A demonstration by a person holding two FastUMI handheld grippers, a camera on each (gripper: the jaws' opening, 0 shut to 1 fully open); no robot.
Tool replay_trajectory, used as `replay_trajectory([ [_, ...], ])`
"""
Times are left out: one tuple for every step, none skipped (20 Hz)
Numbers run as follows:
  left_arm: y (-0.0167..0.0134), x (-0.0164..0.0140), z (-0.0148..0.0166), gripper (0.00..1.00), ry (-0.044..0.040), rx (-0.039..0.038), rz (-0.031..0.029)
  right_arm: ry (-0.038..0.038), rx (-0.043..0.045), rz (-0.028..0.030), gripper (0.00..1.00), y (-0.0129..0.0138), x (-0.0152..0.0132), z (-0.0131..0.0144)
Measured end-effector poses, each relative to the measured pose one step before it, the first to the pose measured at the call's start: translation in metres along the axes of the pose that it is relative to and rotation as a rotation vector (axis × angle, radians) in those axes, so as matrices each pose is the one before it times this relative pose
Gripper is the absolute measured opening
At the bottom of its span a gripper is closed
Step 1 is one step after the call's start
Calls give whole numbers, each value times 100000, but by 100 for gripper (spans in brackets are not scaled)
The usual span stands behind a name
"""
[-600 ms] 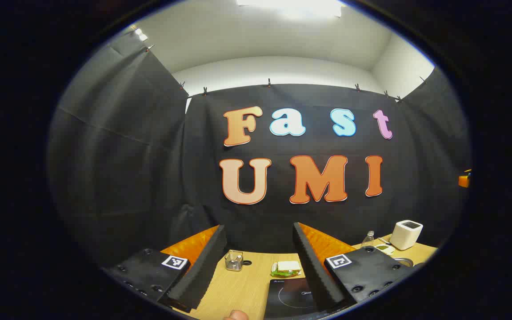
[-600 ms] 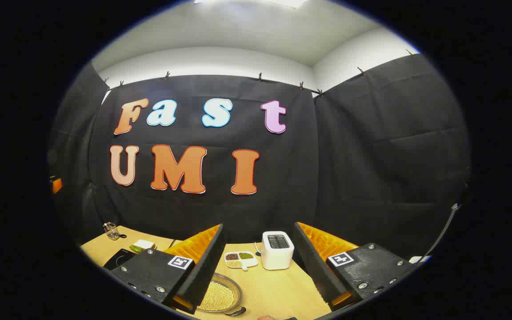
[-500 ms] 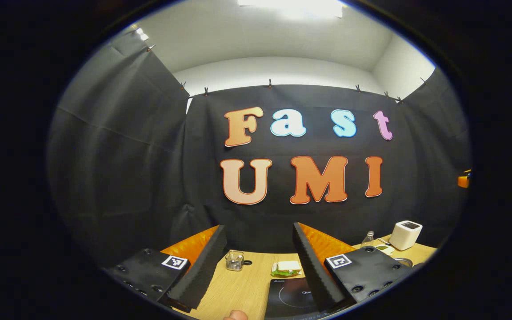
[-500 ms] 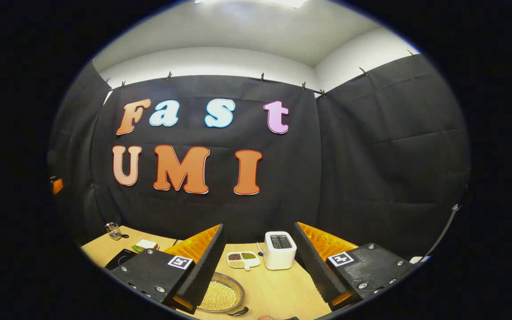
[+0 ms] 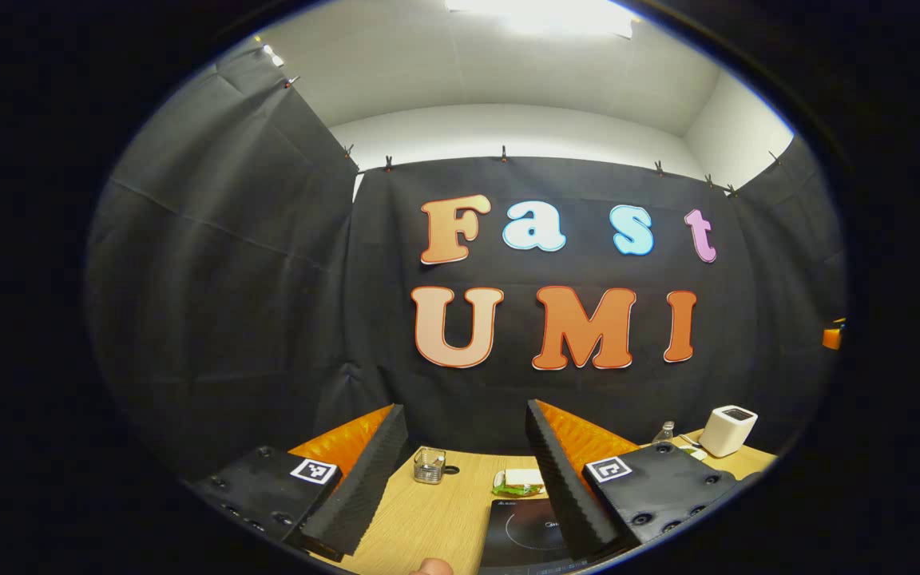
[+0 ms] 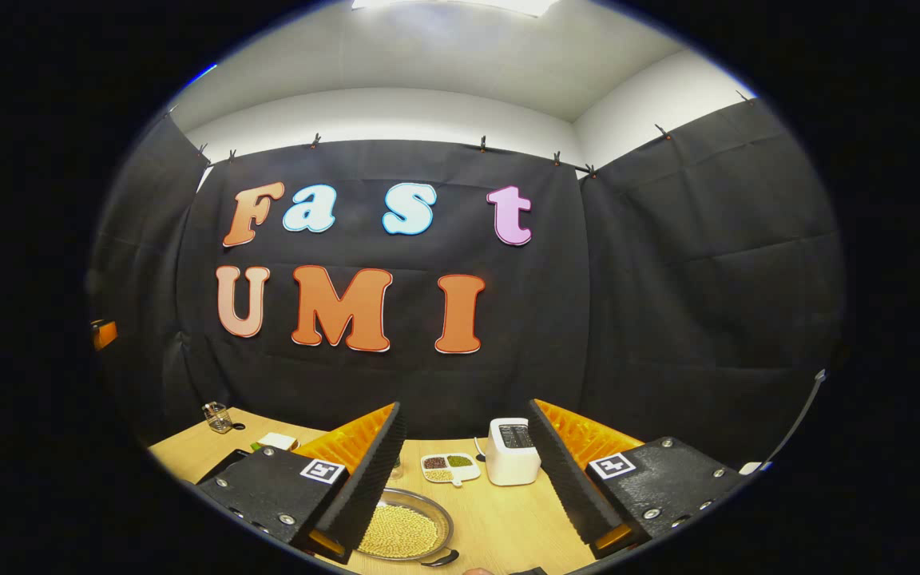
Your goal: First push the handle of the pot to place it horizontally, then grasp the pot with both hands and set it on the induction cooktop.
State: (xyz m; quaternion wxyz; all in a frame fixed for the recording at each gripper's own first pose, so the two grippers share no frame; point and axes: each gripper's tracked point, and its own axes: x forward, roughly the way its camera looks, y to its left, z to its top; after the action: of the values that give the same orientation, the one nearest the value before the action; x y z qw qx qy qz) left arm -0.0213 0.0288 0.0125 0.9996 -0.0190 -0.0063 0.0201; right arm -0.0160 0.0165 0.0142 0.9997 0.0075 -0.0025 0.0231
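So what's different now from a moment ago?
Both views have slid a little. In the left gripper view the glass cup, sandwich and white toaster sit slightly further right, and more of the black induction cooktop shows. In the right gripper view the pot of beans and toaster sit further right. Nothing was grabbed or let go; both hand-held grippers stay open.

black cooktop (image 5: 528, 527), white toaster (image 6: 513, 451)

The round steel pot (image 6: 402, 531), full of pale beans, sits on the table; the black induction cooktop (image 5: 528, 529) lies flat.
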Motion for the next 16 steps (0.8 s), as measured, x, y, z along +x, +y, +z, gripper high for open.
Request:
replay_trajectory([
  [-64, -89, -24, 98, -56, 191, 52, -36, 528, -262, 100, -172, -93, 53],
  [-138, -144, -75, 99, 179, 157, -89, -90, 510, -415, 100, -199, 113, 84],
  [-95, -86, -28, 99, 425, 62, -227, -41, 550, -423, 100, -185, 5, 44],
  [-87, -46, -94, 99, 530, -140, -220, 54, 591, -398, 96, -234, -72, 21],
  [-108, 93, -92, 98, 508, -201, -317, 129, 552, -265, 95, -83, -35, 4],
  [-95, -18, 72, 99, 240, -123, -201, 169, 288, 143, 95, 25, -44, -86],
  [19, 78, -25, 99, 26, 30, 40, 72, 56, 352, 100, 36, -32, -91],
  [97, 34, 61, 98, -75, -2, 86, 152, 43, 129, 95, -115, 19, -133],
  [-26, -70, 31, 98, -127, -1, 116, 450, -130, 33, 95, -129, -14, -232],
  [12, -23, 70, 98, -80, 55, 140, 475, 193, 109, 81, -47, -75, -264],
  [43, 30, -15, 98, -113, 100, 207, 1111, 591, 193, 72, 5, 41, -355],
  [12, -82, 49, 98, -116, 123, 74, 1581, 382, 350, 68, 97, -90, -699],
  [-39, -29, 81, 98, -78, 76, 117, 2014, -207, 296, 60, 97, 91, -797],
  [3, -30, 88, 98, -48, -42, 38, 2194, -628, 101, 59, 47, 77, -917],
  [-112, -28, -42, 98, -52, -95, 24, 2187, -902, 168, 48, 116, 168, -863],
  [-31, -2, -47, 99, 9, -132, 12, 2273, -1009, 577, 43, 341, 187, -988],
])
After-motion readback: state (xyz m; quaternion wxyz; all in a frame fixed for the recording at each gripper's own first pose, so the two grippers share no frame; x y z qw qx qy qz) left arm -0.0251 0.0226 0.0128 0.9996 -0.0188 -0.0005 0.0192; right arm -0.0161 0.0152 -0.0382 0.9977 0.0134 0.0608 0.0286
